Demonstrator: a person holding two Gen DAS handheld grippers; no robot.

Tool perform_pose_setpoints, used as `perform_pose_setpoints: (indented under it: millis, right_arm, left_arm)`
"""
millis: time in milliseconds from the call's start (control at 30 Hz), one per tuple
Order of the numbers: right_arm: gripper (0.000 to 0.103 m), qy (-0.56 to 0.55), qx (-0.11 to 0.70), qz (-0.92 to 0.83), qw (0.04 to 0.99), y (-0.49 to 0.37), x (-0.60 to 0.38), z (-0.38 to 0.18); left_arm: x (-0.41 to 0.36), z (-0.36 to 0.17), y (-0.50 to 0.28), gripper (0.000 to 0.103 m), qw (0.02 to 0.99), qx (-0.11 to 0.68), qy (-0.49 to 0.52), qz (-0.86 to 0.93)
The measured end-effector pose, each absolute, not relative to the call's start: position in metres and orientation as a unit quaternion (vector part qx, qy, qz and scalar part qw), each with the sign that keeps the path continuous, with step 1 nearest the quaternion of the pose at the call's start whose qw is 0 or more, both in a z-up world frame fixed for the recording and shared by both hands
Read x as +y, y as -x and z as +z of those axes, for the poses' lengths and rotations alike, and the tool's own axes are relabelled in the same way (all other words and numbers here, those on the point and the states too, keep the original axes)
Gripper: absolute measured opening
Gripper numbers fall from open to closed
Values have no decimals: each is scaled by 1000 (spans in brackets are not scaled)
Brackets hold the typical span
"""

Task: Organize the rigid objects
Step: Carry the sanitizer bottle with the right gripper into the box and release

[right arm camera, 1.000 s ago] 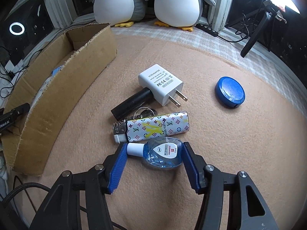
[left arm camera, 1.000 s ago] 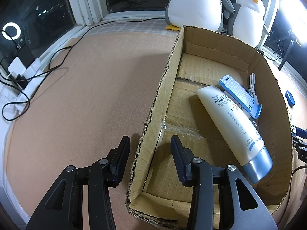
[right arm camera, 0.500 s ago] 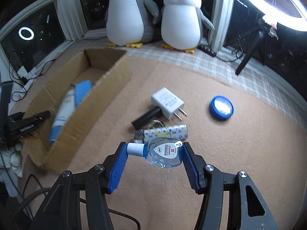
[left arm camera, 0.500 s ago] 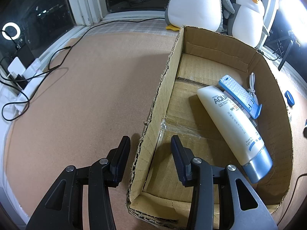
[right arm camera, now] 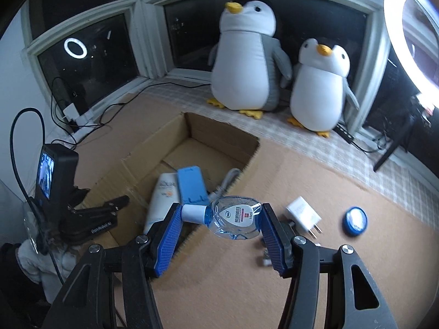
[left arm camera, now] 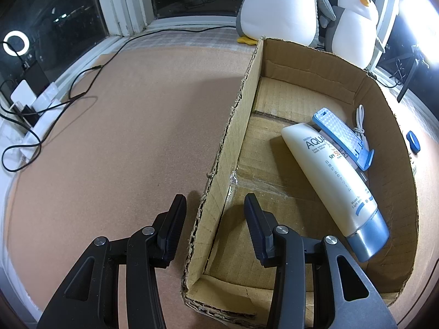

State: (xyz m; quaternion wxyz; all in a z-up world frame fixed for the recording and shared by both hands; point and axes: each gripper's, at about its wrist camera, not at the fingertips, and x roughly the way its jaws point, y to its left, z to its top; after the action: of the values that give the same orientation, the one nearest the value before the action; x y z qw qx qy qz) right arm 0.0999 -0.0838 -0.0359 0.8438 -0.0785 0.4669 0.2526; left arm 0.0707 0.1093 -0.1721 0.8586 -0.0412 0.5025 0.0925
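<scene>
My right gripper [right arm camera: 219,215] is shut on a small clear blue dropper bottle [right arm camera: 233,216] with a white cap, held off the mat by the right wall of the cardboard box [right arm camera: 219,134]. Inside the box lie a white sunscreen tube [left arm camera: 329,175], a blue flat case [left arm camera: 340,134] and a white cable [left arm camera: 359,118]. My left gripper [left arm camera: 214,213] straddles the left wall of the box [left arm camera: 238,126]; its jaws stand apart and a gap shows on each side of the cardboard. From the right wrist view, the left gripper [right arm camera: 118,205] sits at the box's near left corner.
A white charger [right arm camera: 303,213] and a blue round tin [right arm camera: 355,218] lie on the tan mat to the right of the box. Two plush penguins [right arm camera: 247,63] stand on the sill behind. Cables and a power strip [left arm camera: 30,101] lie at the far left.
My right gripper has lifted the dropper bottle off the mat and carried it towards the box, away from the lighter and charger. The left gripper and the box stayed put.
</scene>
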Motion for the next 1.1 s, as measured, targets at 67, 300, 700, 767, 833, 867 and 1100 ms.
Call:
perform_pose_setpoints:
  millis: [67,300,700,767,833,867,1100]
  right_arm:
    - [53,84,466,261,841,-101,-74,-37]
    - [53,98,468,275,835,-109,-51,-46]
    - [53,101,482,278,825,-121,-28,-64]
    - [53,100,483,278,824,-122,-27,-66]
    - [53,100,486,278,823,-123,-25,-68]
    - [53,100,486,278,823,-123,-25,-69]
    - [53,106,484,275,824,-124,-22,-70]
  left_arm:
    - [109,-172,-71,42,859,503,41,92]
    - [109,-172,-70,42,859,501,42,92]
    - [109,-173,-70,42,859,501,43,92]
    - [110,-173,-70,42,859,501,43,92]
    - [109,-173,-70,42,859,501,42,92]
    - [109,-173,-70,42,859,501,42,91]
    - [110,-173,-69,42,860,501,42,92]
